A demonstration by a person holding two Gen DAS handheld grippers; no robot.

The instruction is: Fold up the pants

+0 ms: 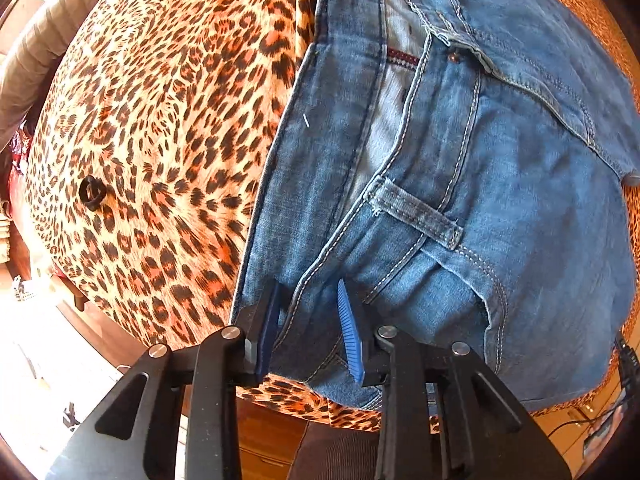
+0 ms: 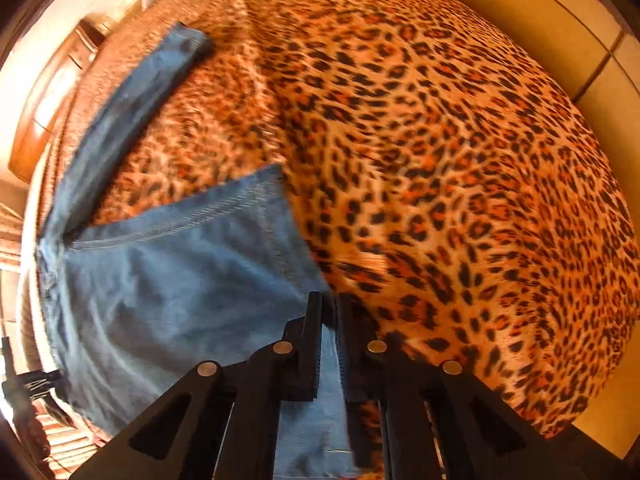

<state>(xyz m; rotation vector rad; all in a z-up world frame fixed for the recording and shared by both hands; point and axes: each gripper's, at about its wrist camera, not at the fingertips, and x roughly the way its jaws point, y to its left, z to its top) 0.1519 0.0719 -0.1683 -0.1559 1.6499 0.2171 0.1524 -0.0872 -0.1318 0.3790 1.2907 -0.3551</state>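
Blue jeans lie on a leopard-print bed. In the left wrist view the waistband end fills the right half, with belt loop and pocket seams up. My left gripper has its blue-padded fingers around a bunched fold of waistband denim, with a wide gap between the pads. In the right wrist view one leg lies close and the other leg runs away to the upper left. My right gripper is shut on the edge of the near leg.
The leopard-print bedspread covers the whole bed. A black ring-shaped object lies on it left of the jeans. Wooden furniture stands beyond the bed's left edge, and a pale wall panel is at right.
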